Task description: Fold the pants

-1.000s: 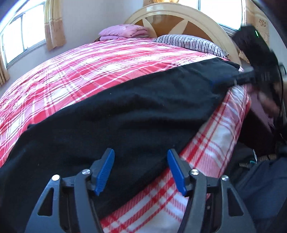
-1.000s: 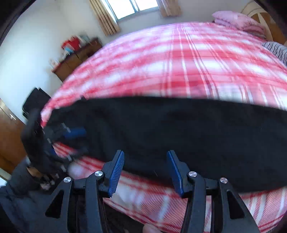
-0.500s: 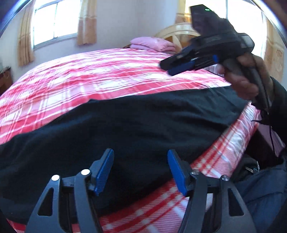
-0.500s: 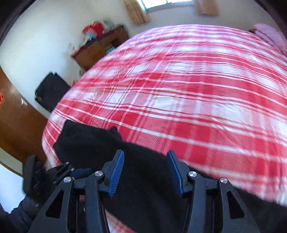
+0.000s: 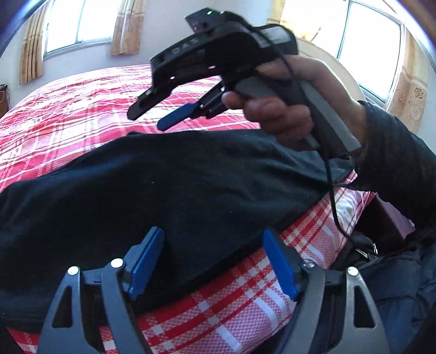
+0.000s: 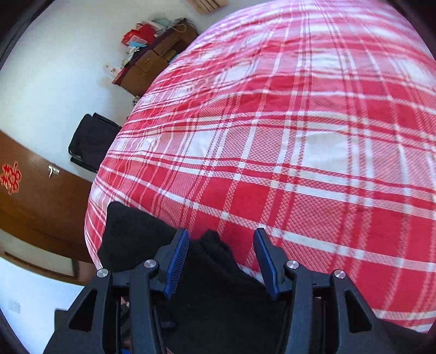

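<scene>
Black pants lie stretched along the near edge of a red-and-white plaid bed. My left gripper is open and empty, low over the pants' near edge. My right gripper shows in the left wrist view, held in a hand above the pants. In the right wrist view my right gripper is open and empty above the pants' end at the bed's corner.
A wooden dresser with clutter and a black chair stand by the white wall. A brown door is at left. Curtained windows are behind the bed. A dark bag sits beside the bed at right.
My right gripper has swung from the pants' far end across and above them toward the other end, and now looms close in the left wrist view. The left gripper has turned leftward.
</scene>
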The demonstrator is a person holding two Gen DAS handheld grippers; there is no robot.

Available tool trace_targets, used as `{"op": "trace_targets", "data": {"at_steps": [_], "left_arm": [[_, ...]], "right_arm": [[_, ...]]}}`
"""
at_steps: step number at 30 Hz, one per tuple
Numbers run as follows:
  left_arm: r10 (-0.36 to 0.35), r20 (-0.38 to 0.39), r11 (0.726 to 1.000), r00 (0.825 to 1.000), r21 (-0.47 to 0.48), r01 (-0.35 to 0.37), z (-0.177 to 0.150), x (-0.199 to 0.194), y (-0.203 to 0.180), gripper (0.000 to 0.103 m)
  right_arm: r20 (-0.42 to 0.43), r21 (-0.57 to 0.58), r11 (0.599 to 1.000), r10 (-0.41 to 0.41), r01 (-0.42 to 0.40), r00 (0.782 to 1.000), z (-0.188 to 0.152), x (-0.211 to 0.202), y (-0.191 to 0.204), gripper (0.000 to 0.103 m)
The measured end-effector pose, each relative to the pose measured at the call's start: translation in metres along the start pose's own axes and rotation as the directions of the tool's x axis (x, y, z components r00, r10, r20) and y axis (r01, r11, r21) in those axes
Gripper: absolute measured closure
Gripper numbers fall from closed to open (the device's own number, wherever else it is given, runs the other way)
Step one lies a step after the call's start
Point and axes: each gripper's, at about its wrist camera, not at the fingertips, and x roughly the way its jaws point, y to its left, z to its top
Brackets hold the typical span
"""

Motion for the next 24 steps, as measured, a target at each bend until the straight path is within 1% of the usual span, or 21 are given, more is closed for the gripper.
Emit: {"op": "trace_targets", "data": {"at_steps": [1,2,3,4,6,7,8,9,11,13,14,15,16,17,19,21,22,23,24], "left_arm": [[-0.001,-0.008,1.000,1.000,-0.001,0.001,-0.001,0.001,0.000,0.025],[-0.003,-0.020,1.000,1.000,0.003,0.003,-0.002,0.003,0.000,0.026],[-0.001,-0.025,1.000,1.000,0.013,0.001,-0.003,0.003,-0.001,0.026],[0.006,-0.032,1.000,0.999,0.031,-0.005,-0.003,0.004,-0.002,0.026],[0.016,-0.041,0.998,0.999,0.055,-0.014,-0.004,0.005,-0.006,0.026],[0.013,-0.039,0.999,0.999,0.048,-0.011,-0.004,0.005,-0.005,0.026],[0.006,-0.038,0.999,0.999,0.035,-0.004,-0.003,0.005,-0.004,0.026],[-0.002,-0.037,1.000,0.999,0.026,0.003,-0.003,0.005,-0.003,0.026],[-0.006,-0.040,1.000,0.999,0.030,0.007,-0.004,0.004,-0.002,0.026],[-0.007,-0.041,0.999,0.999,0.031,0.009,-0.005,0.004,-0.001,0.025],[-0.008,-0.040,1.000,0.999,0.030,0.009,-0.005,0.004,0.001,0.025],[-0.008,-0.040,0.999,0.999,0.031,0.009,-0.005,0.003,0.001,0.025],[-0.007,-0.040,0.999,0.999,0.036,0.009,-0.005,0.004,0.001,0.025],[-0.006,-0.040,0.999,0.999,0.041,0.007,-0.006,0.003,0.001,0.025],[-0.003,-0.037,0.999,0.999,0.045,0.005,-0.007,0.003,0.000,0.025],[-0.001,-0.031,0.999,1.000,0.047,0.003,-0.007,0.002,-0.002,0.025],[-0.001,-0.029,0.999,1.000,0.046,0.002,-0.006,0.000,-0.002,0.025],[0.001,-0.031,0.999,1.000,0.047,0.000,-0.005,-0.002,-0.003,0.025],[0.004,-0.031,0.999,1.000,0.053,-0.002,-0.005,-0.005,-0.004,0.025]], "right_arm": [[-0.018,0.016,1.000,0.013,-0.012,1.000,0.002,0.004,-0.001,0.055],[-0.059,0.047,0.998,0.033,-0.030,0.998,0.003,0.013,-0.005,0.057],[-0.081,0.066,0.997,0.039,-0.034,0.996,0.003,0.018,-0.007,0.063],[-0.090,0.079,0.996,0.045,-0.038,0.995,0.003,0.022,-0.008,0.075],[-0.101,0.087,0.994,0.082,-0.074,0.991,0.001,0.026,-0.006,0.092],[-0.096,0.085,0.993,0.086,-0.078,0.992,0.000,0.025,-0.004,0.095],[-0.077,0.069,0.995,0.084,-0.078,0.994,0.000,0.023,0.000,0.096],[-0.038,0.032,0.995,0.097,-0.095,0.995,-0.002,0.016,0.009,0.097],[0.012,-0.027,0.992,0.125,-0.124,0.992,-0.005,0.004,0.024,0.098],[0.060,-0.080,0.991,0.113,-0.108,0.992,-0.008,-0.004,0.036,0.099],[0.069,-0.084,0.993,0.083,-0.077,0.994,-0.006,-0.003,0.036,0.099],[0.077,-0.076,0.997,0.030,-0.025,0.997,-0.005,0.000,0.033,0.099],[0.073,-0.046,0.998,-0.027,0.031,0.997,-0.002,0.006,0.024,0.099],[0.061,-0.005,0.998,-0.062,0.063,0.996,0.000,0.014,0.013,0.099],[0.047,0.023,0.998,-0.065,0.064,0.997,0.001,0.025,0.001,0.099],[0.057,0.005,0.998,-0.064,0.064,0.996,-0.002,0.028,-0.001,0.099],[0.060,-0.002,0.999,-0.049,0.050,0.997,-0.002,0.026,0.000,0.099],[0.064,-0.004,0.999,-0.039,0.039,0.997,-0.002,0.023,0.002,0.097],[0.073,-0.007,0.999,-0.040,0.040,0.997,-0.002,0.019,0.003,0.094]]}}
